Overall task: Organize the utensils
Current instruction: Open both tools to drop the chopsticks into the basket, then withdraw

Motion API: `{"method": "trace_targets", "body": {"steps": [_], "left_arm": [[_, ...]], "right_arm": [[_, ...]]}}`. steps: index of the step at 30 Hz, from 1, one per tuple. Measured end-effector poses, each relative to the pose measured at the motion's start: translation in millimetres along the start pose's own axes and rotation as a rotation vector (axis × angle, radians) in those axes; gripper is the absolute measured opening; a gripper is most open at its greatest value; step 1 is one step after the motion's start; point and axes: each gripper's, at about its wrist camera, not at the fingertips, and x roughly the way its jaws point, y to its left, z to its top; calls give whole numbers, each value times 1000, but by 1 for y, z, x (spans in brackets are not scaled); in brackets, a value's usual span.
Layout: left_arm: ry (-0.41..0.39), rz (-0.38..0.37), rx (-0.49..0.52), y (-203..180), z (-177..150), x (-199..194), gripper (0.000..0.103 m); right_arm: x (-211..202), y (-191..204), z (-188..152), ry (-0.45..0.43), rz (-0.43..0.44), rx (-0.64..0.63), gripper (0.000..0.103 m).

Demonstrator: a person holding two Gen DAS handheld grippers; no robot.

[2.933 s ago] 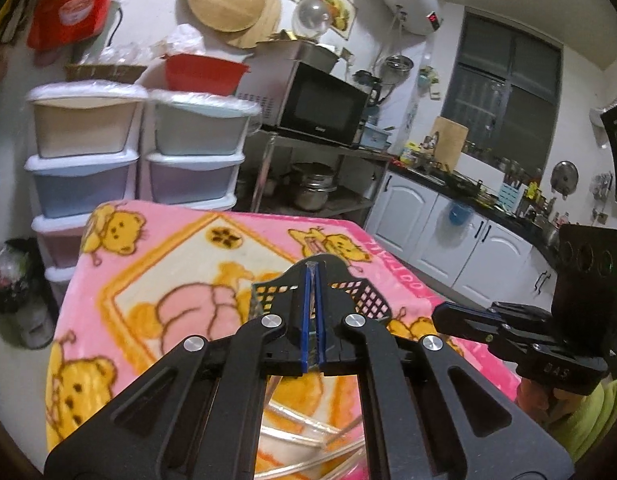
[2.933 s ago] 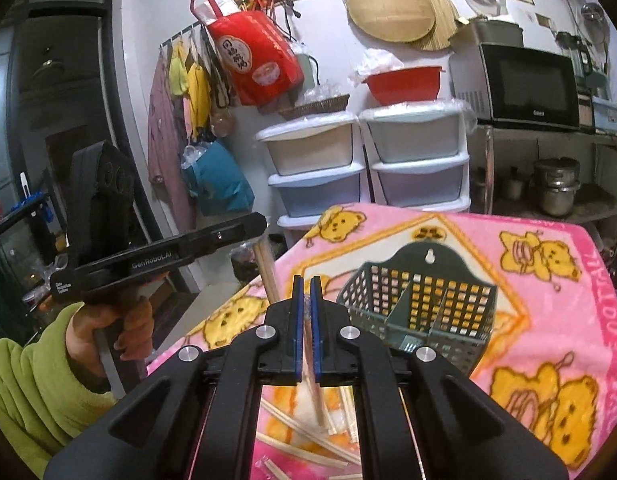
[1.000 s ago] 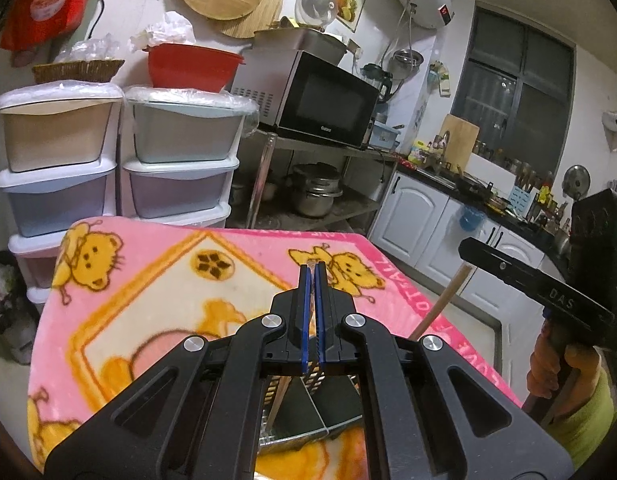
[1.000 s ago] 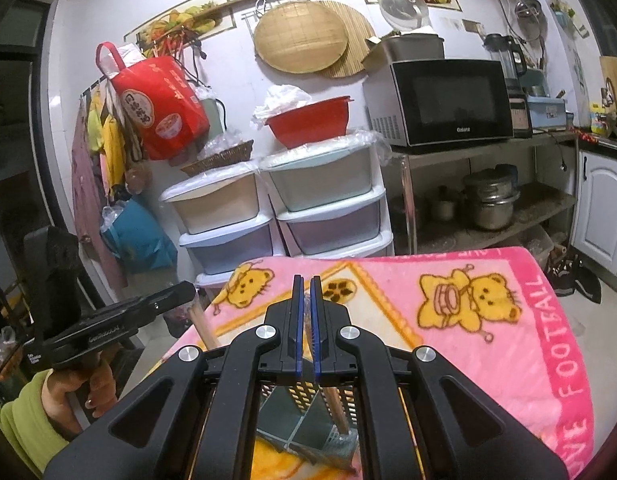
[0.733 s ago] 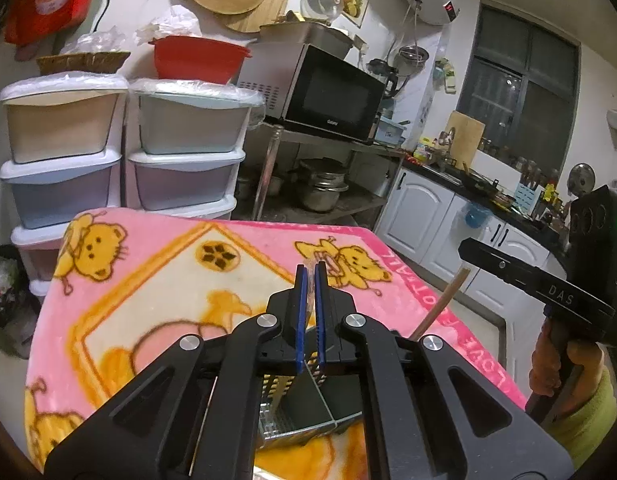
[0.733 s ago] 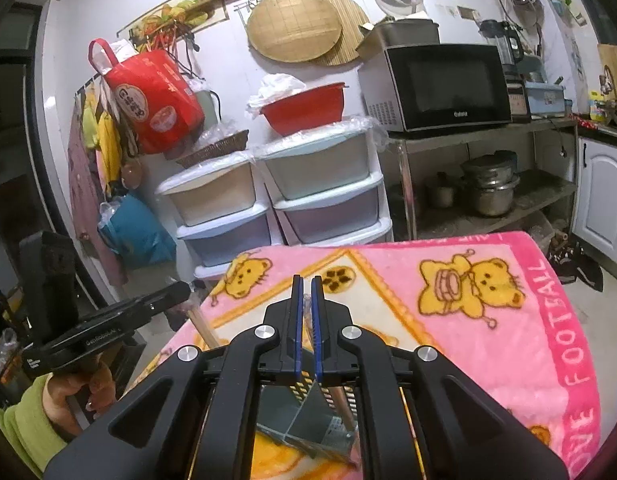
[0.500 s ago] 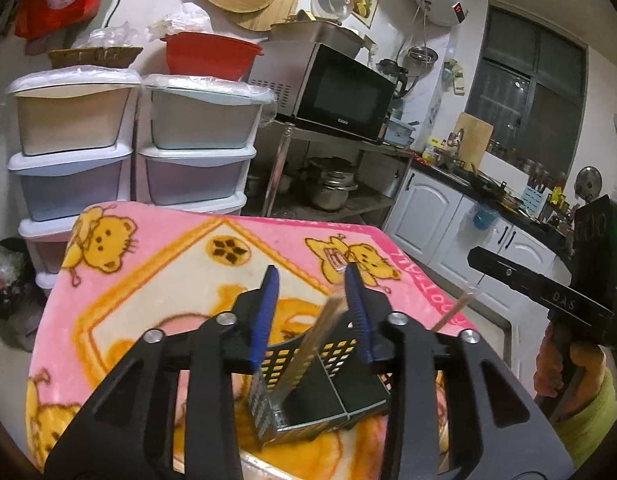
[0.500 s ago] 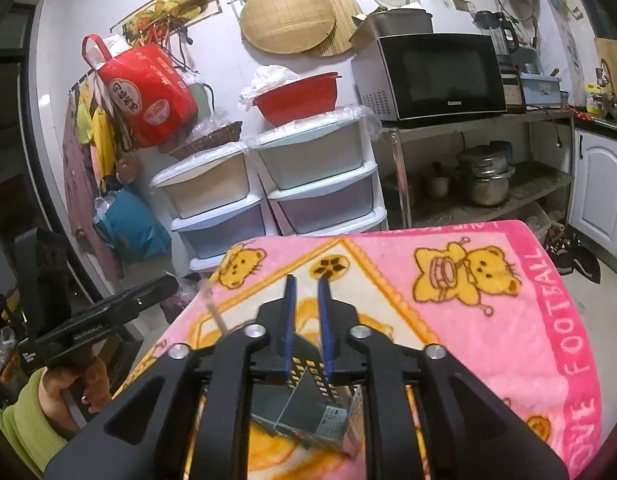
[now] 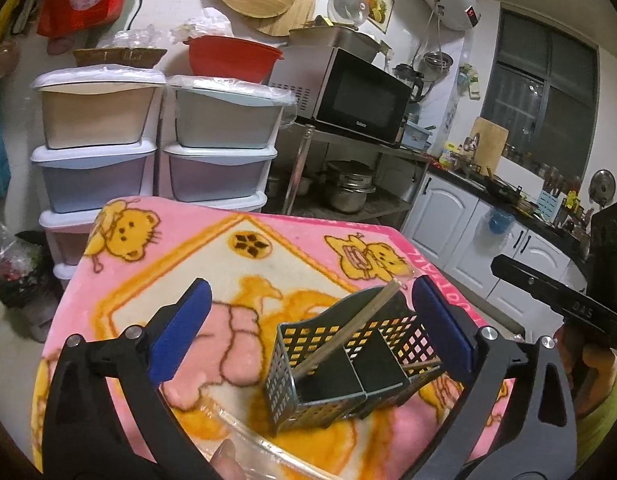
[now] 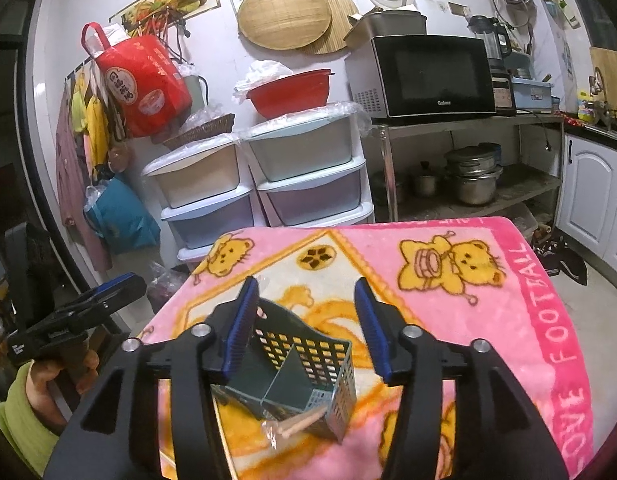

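Note:
A dark mesh utensil basket with two compartments stands on the pink bear blanket. My left gripper hovers over it, its jaws opening wide with nothing pressed between the pads. One wooden chopstick leans free in the left compartment; a second chopstick lies in the right one. In the right wrist view my right gripper is above the same basket, its jaws opening and gripping nothing. A chopstick pokes over the basket's near edge.
The rim of a clear glass bowl sits just in front of the basket. Stacked plastic drawers and a metal shelf with a microwave stand behind the table. The blanket's right border marks the table edge.
Both grippers went from shut on a chopstick to open and sank toward the basket. The two chopsticks now rest in the basket's compartments.

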Motion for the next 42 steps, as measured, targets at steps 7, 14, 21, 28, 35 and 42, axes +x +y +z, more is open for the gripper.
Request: {"method": "trace_targets", "body": {"steps": [7, 14, 21, 28, 35, 42], "left_arm": [[-9, 31, 15, -5, -10, -11, 92], [-14, 27, 16, -8, -19, -22, 92], [-19, 24, 9, -10, -28, -31, 92], [-17, 30, 2, -8, -37, -38, 92], [-1, 40, -10, -4, -49, -42, 92], [15, 49, -23, 0, -59, -43, 92]], "right_arm": [[-14, 3, -9, -12, -10, -11, 61], [-34, 7, -17, -41, -19, -18, 68], [-52, 9, -29, -54, -31, -26, 71], [-61, 8, -44, -44, -42, -23, 72], [-63, 12, -60, -17, -47, -31, 72], [-64, 13, -75, 14, -50, -32, 72]]}}
